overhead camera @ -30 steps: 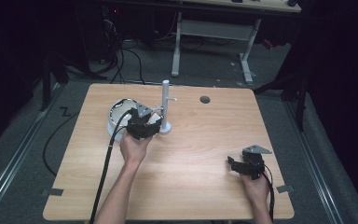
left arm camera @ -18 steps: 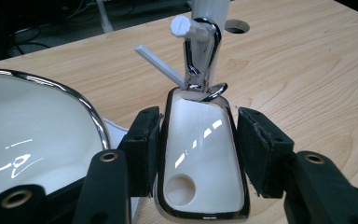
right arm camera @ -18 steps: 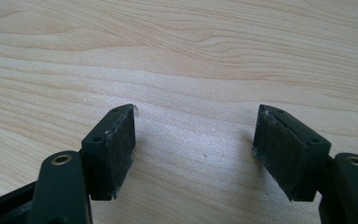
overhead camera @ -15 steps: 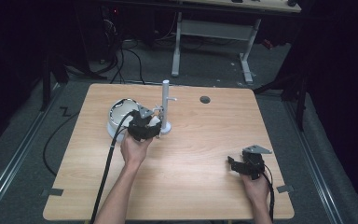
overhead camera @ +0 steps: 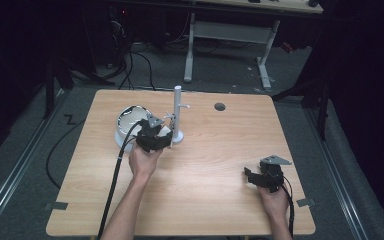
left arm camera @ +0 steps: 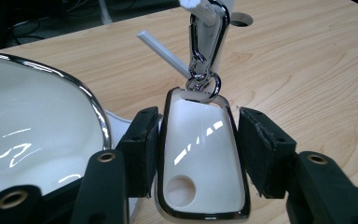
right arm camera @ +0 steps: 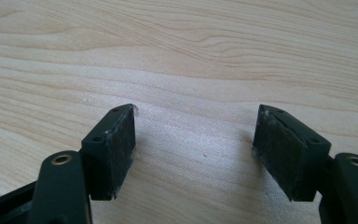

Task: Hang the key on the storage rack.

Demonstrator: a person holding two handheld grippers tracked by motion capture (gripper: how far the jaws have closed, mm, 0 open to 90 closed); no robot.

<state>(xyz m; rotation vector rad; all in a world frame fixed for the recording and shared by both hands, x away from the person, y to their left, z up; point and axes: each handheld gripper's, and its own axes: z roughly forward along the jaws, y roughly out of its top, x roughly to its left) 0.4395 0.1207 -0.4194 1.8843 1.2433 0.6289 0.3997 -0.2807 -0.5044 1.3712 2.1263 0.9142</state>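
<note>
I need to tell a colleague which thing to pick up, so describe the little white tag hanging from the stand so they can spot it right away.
On the wooden table, find the white post stand beside the white bowl. From a peg on it a silver clip hangs, carrying the white key-fob case, which sits between the pads of the left gripper. Its chrome rim and round hole near the lower corner set it apart.
</note>
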